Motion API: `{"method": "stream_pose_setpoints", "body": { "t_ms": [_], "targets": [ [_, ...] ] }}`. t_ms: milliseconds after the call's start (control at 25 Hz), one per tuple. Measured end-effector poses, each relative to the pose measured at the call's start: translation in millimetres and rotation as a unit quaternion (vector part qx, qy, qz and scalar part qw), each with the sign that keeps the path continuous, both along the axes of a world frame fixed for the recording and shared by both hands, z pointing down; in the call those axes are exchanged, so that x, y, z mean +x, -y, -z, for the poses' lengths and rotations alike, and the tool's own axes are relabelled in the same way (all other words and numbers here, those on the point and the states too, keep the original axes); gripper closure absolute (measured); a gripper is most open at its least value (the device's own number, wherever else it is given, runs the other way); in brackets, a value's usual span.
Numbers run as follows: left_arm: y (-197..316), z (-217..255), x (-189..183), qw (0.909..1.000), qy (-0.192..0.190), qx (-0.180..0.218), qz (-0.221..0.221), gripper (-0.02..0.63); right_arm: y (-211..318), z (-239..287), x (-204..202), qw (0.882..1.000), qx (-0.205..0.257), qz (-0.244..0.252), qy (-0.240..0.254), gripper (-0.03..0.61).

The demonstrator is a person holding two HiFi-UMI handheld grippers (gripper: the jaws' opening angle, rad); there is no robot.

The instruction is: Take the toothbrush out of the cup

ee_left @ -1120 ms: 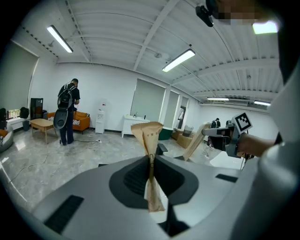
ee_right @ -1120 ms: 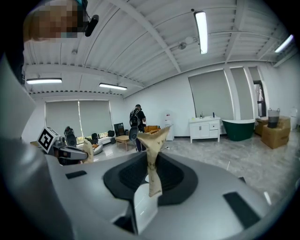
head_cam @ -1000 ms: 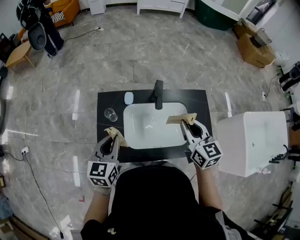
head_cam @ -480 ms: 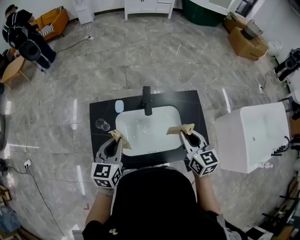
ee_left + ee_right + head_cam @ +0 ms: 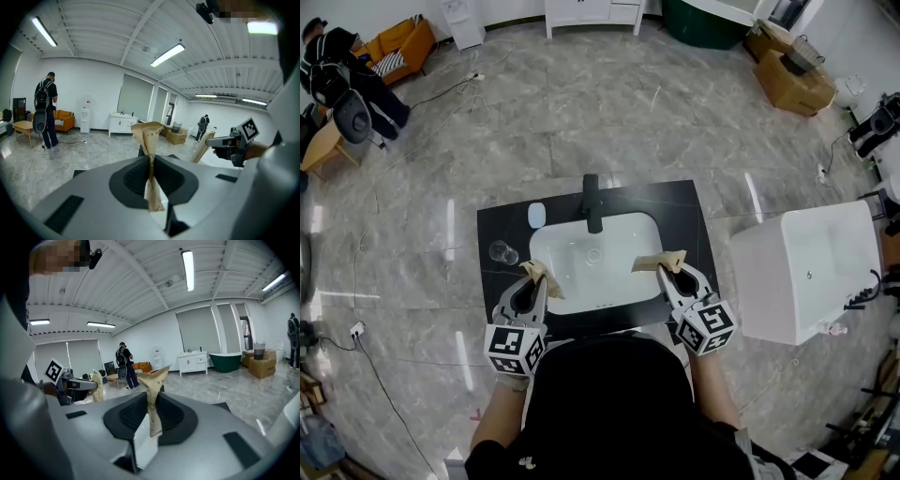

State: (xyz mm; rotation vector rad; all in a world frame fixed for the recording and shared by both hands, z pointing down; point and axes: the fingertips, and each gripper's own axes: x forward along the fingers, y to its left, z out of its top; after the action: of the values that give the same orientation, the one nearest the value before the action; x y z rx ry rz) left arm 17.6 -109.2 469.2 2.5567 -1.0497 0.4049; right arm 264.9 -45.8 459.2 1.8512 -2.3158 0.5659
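1. Floor (image 5: 609,112): grey marble tiles, on all sides of the work area.
2. White unit (image 5: 797,272): box-shaped, to the right of the counter and apart from it.
3. Counter (image 5: 502,202): black slab, directly in front of the person.
4. Basin (image 5: 614,277): white, sunk into the middle of the counter.
5. Left gripper (image 5: 534,272): at the basin's front left corner, tips over the left rim. The tan-wrapped jaws are pressed together. Its own view shows nothing between them.
6. Right gripper (image 5: 661,263): at the basin's front right, tips over the right rim. The tan-wrapped jaws are likewise pressed together, with nothing pinched between them.
7. Faucet (image 5: 592,202): black, at the middle of the basin's far edge.
8. Cup (image 5: 501,251): clear glass, upright on the counter left of the basin. It is near the left gripper's tips, not touching them.
9. Oval item (image 5: 536,215): pale, on the counter beside the faucet, on its left.
10. Toothbrush: cannot be made out. The cup is too small in the head view to show any contents, and neither gripper view shows the cup.
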Motion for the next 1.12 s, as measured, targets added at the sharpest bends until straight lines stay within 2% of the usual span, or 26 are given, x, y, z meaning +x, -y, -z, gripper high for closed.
{"method": "stream_pose_setpoints", "body": {
  "t_ms": [400, 1120],
  "targets": [
    [2, 0, -1, 1.0000, 0.001, -0.004, -0.004, 0.573, 7, 5, -11, 1.000, 0.012, 0.018, -0.009, 0.503],
    [3, -2, -2, 1.0000, 0.000, -0.002, -0.004, 0.573, 7, 2, -8, 1.000, 0.012, 0.009, -0.010, 0.505]
  ]
}}
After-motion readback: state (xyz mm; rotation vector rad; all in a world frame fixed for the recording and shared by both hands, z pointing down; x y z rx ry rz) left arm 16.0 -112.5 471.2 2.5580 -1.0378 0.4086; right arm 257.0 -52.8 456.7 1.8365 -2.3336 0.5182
